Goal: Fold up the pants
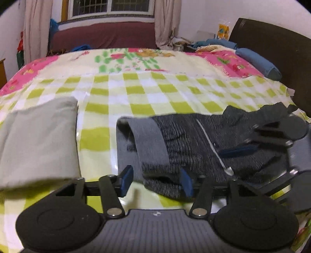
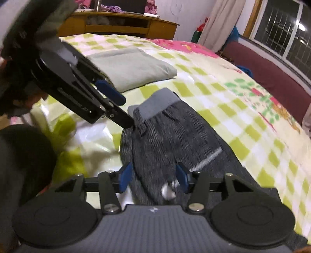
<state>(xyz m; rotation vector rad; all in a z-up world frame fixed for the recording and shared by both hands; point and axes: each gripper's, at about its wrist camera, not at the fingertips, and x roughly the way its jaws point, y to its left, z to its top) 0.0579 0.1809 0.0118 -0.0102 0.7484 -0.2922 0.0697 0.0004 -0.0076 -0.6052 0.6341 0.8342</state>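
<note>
Your left wrist view looks down along its fingers, close over the bed [image 1: 136, 89], facing the window [image 1: 110, 7] at 12 o'clock. Your right wrist view, equally close, puts the window [image 2: 279, 25] at 2 o'clock. Both share the dark pants [image 1: 194, 140] [image 2: 175, 132] and the folded grey cloth [image 1: 38, 140] [image 2: 130, 66].

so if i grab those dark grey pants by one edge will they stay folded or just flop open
The dark grey pants will probably flop: the ribbed knit lies limp and creased on the bedspread. The grey waistband already curls over, so the layers likely slide apart when lifted at one edge. The metal zipper pull adds little weight; they seem light.
</note>
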